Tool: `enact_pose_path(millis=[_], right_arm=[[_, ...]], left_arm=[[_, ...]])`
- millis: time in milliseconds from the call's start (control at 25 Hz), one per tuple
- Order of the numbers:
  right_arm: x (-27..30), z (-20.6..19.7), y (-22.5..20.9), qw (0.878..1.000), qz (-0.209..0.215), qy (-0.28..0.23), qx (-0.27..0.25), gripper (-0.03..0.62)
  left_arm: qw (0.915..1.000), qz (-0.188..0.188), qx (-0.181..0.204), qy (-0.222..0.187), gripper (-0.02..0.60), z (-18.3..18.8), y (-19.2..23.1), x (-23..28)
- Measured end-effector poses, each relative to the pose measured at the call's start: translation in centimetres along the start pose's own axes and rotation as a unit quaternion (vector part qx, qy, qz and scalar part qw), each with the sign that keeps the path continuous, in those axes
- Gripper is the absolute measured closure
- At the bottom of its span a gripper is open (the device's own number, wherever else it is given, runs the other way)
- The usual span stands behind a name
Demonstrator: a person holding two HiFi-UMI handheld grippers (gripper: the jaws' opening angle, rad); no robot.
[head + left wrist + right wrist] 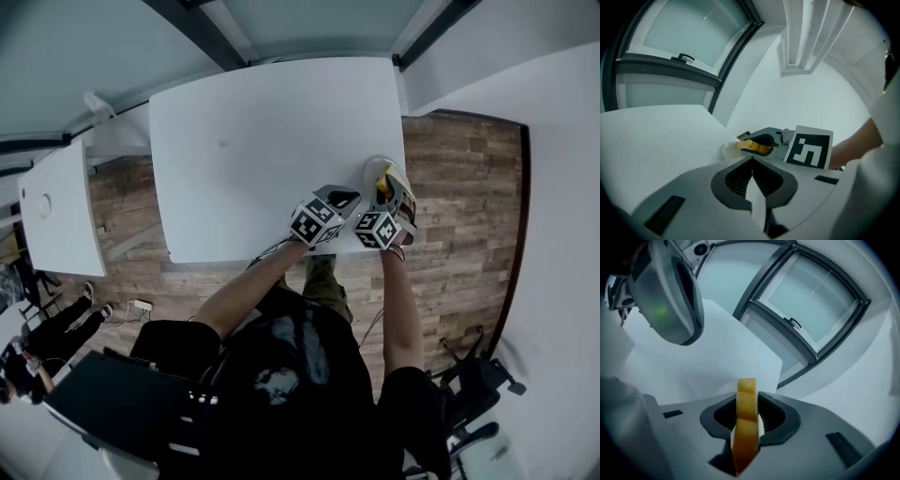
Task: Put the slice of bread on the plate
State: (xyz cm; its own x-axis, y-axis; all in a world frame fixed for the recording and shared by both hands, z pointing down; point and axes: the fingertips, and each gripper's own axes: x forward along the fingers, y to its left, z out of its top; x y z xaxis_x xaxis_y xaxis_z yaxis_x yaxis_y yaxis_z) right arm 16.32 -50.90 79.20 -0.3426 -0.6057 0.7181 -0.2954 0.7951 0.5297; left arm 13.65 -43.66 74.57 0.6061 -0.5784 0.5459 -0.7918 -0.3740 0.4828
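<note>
Yellow slice of bread (746, 401) is off the table but not on the plate (372, 169) yet.
Your left tongs (752, 161), at 9 o'clock of the right ones, are closed and hold nothing. Your right tongs (746, 430) squeeze the bread, which stands on its thin edge with its long side pointing to 12 o'clock. The plate waits just past it at 12 o'clock. I think you only need to lower it and let go.

Head view: above the person, facing steeply down on the white desk (262, 122).
Left gripper view: low over the desk, close on the right gripper (749, 145).
Right gripper view: along its own jaws, toward the far window (820, 301).
Gripper views share desk and window.
</note>
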Motion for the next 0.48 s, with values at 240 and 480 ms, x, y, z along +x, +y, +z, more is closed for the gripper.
enact_pose_path(millis=[240,480], right_arm=[[-0.1,1.1,2.4,0.994,0.091,-0.022,0.053,0.493],[-0.3,0.7,4.1,0.974,0.182,-0.012,0.135,0.315]], left_arm=[[0.9999,-0.006,-0.015,0.004,0.575,-0.9,0.1,-0.7],[0.9996,-0.018,-0.020,0.009,0.575,-1.1,-0.4,-0.7]])
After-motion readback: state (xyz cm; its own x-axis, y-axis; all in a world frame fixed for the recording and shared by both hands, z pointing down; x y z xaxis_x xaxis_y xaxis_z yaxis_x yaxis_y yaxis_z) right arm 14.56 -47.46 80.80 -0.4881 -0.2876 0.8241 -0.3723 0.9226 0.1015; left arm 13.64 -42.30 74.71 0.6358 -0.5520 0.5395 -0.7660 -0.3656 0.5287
